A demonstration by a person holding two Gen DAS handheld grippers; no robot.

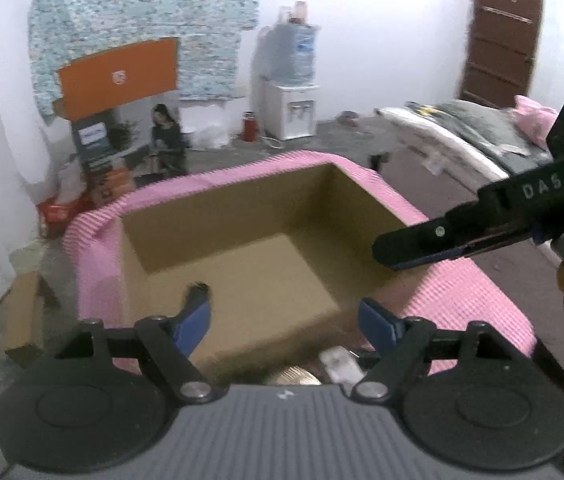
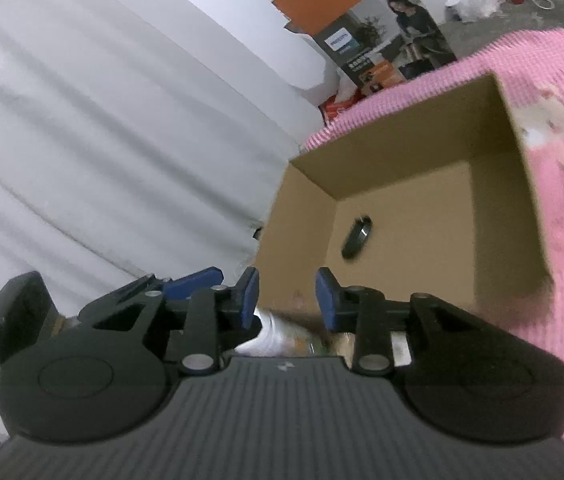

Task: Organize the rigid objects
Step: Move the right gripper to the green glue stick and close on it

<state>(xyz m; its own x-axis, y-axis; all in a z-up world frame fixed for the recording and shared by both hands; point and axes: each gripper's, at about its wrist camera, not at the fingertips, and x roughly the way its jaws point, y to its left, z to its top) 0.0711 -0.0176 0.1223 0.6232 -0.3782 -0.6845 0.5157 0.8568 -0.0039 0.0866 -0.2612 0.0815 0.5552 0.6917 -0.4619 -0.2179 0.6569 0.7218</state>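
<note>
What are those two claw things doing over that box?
A person holds two grippers above an open cardboard box resting on a pink mat. The left gripper and right gripper are both open and holding nothing. One small dark object lies in the box. A few other items sit near the box's close edge.

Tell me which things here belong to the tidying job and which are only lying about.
Job: cardboard box; small black object inside it; white item and gold round item below the left gripper.
Lying about: water dispenser; red bottle; orange carton.
</note>
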